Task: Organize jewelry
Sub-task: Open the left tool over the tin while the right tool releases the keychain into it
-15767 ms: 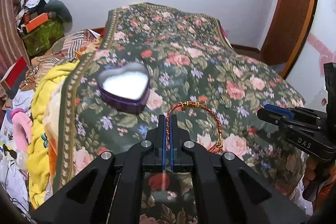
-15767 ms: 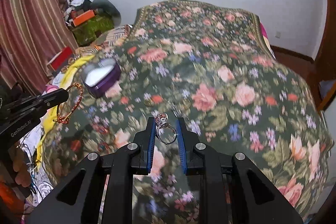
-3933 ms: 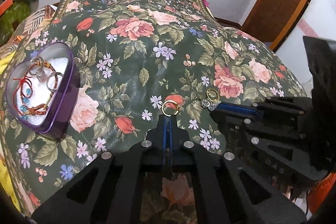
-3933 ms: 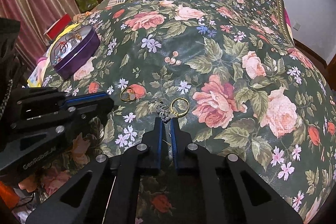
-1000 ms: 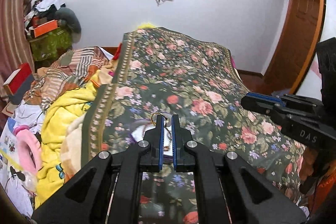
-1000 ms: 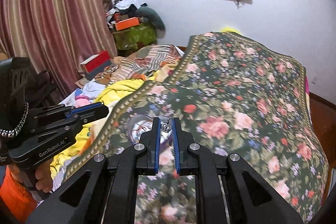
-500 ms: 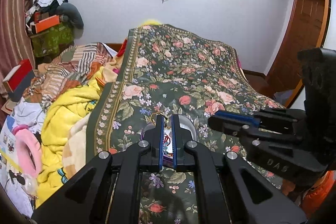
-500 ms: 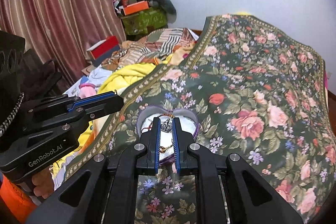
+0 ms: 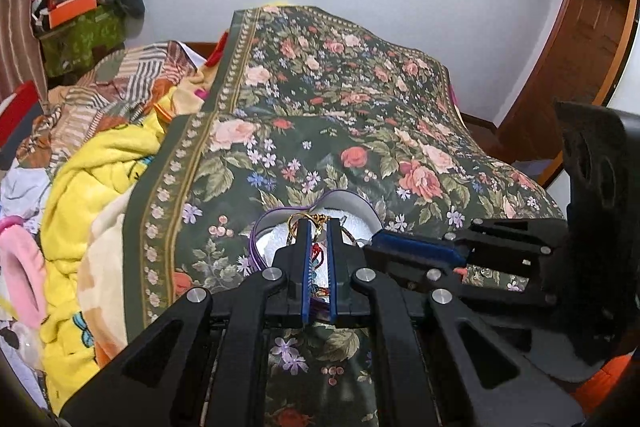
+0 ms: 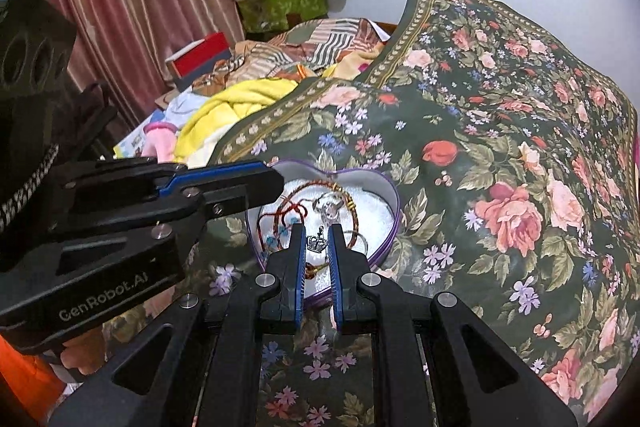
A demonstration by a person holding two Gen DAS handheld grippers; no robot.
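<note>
A purple heart-shaped tin with a white lining sits on the floral bedspread. It holds a red cord bracelet, a braided bangle and a silver ring. My right gripper hangs just over the tin's near side, shut on a small silver crown ring. My left gripper hovers over the same tin, shut on a thin gold ring. Each gripper shows in the other's view: the left gripper at the tin's left rim, the right gripper at its right.
A yellow blanket and a heap of patterned clothes lie left of the bedspread's border. A red box and striped curtains stand beyond. A wooden door is at the far right.
Both grippers have sunk and moved forward, rings still held. The tin, earlier small and half hidden behind the fingertips, now lies large right under both.
</note>
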